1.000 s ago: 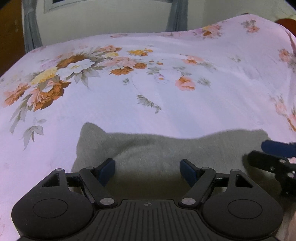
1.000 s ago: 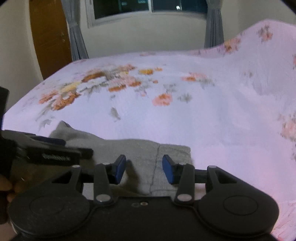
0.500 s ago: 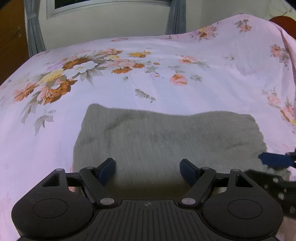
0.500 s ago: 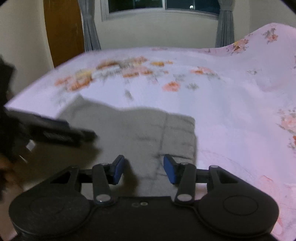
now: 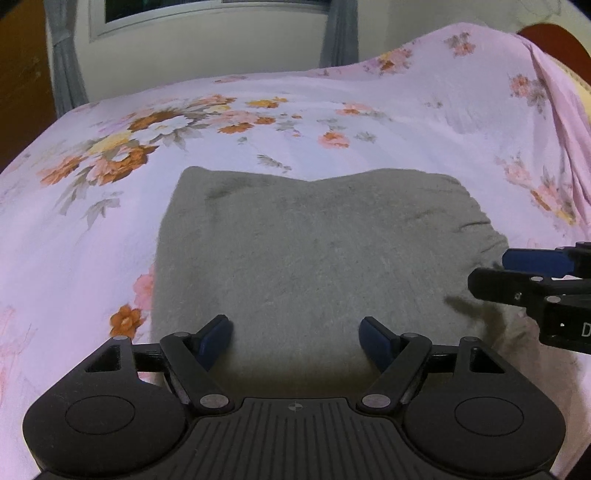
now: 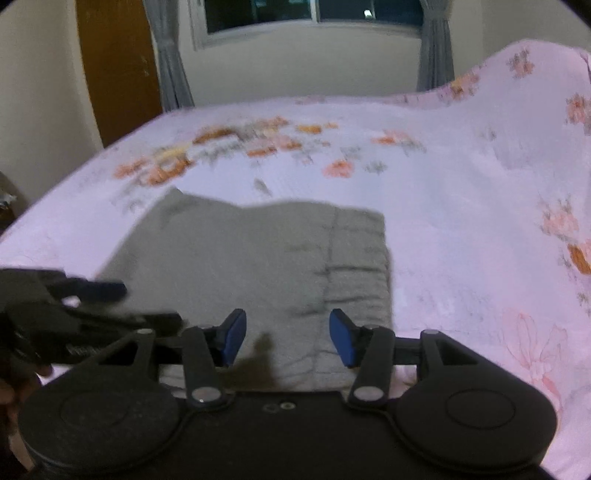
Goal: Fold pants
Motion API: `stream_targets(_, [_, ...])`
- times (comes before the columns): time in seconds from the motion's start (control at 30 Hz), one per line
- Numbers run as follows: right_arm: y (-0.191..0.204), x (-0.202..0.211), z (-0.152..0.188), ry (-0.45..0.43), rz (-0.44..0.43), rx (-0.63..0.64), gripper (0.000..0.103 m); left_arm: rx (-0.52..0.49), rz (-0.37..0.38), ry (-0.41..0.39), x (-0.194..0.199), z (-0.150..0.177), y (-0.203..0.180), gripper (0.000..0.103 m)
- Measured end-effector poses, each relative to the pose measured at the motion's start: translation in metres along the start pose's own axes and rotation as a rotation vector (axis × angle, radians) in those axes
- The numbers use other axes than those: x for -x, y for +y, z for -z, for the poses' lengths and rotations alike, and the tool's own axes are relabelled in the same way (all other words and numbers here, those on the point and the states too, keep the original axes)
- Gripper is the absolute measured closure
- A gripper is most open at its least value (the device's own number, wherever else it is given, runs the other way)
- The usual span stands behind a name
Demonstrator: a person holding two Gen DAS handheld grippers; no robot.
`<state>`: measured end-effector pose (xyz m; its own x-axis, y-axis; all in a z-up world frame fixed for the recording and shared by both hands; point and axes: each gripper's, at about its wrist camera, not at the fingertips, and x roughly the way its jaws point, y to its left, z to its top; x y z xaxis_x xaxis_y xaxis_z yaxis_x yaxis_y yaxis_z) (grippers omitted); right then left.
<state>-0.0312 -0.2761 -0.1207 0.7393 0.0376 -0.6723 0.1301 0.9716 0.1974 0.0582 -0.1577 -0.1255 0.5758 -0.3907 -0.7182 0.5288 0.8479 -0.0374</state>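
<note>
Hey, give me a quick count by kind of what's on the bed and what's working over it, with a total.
Gray pants: 1, lying flat as a folded bundle
Floral bedsheet: 1
Hand-held grippers: 2, the left hand-held gripper and the right hand-held gripper, both open and empty above the pants
Total: 4

floral bedsheet (image 5: pixel 369 122), window (image 6: pixel 314 14), curtains (image 6: pixel 170 55), wooden door (image 6: pixel 118 66)

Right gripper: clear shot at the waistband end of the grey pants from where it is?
Probably yes. The right gripper is open and empty, with the waistband end of the grey pants directly ahead. The left gripper stays off to its left, nothing between.
</note>
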Motion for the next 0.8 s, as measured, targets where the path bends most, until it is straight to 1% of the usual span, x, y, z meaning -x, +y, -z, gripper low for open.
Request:
stream_targets(0.03, [0.001, 0.001, 0.002, 0.001, 0.003, 0.008, 0.05, 0.007, -0.005, -0.004, 0.003, 0.001, 0.001, 0.026])
stream_targets(0.07, [0.002, -0.001, 0.005, 0.016, 0.004, 0.01, 0.046, 0.012, -0.012, -0.009, 0.007, 0.003, 0.002, 0.026])
stream_targets(0.13, [0.003, -0.007, 0.012, 0.052, 0.023, 0.021, 0.045, 0.007, -0.025, -0.015, 0.012, 0.007, 0.004, 0.026])
stream_targets(0.23, [0.006, -0.004, 0.011, 0.039, 0.027, 0.009, 0.045, -0.001, -0.029, -0.019, 0.015, 0.013, 0.006, 0.026])
stream_targets(0.3, [0.006, 0.003, 0.008, 0.018, 0.021, -0.013, 0.045, 0.018, -0.029, -0.022, 0.018, 0.013, 0.009, 0.026])
stream_targets(0.37, [0.007, 0.01, 0.007, 0.002, 0.022, -0.008, 0.045, 0.038, -0.034, -0.039, 0.024, 0.013, 0.011, 0.026])
stream_targets(0.4, [0.007, 0.01, 0.008, 0.012, 0.028, 0.006, 0.043, 0.043, -0.036, -0.045, 0.026, 0.013, 0.011, 0.026])
stream_targets(0.47, [0.006, 0.001, 0.013, 0.061, 0.036, 0.015, 0.043, 0.049, -0.038, -0.042, 0.027, 0.014, 0.013, 0.026])
stream_targets(0.5, [0.005, 0.0, 0.017, 0.071, 0.033, 0.005, 0.043, 0.05, -0.042, -0.037, 0.026, 0.015, 0.014, 0.026])
stream_targets(0.63, [-0.003, 0.009, 0.02, 0.042, 0.008, -0.047, 0.042, 0.056, -0.064, -0.048, 0.029, 0.02, 0.02, 0.026])
stream_targets(0.73, [-0.008, 0.01, 0.019, 0.036, 0.002, -0.057, 0.042, 0.086, -0.069, -0.054, 0.032, 0.02, 0.029, 0.026])
stream_targets(0.8, [-0.014, 0.012, 0.017, 0.028, -0.007, -0.079, 0.039, 0.104, -0.076, -0.058, 0.032, 0.018, 0.035, 0.026])
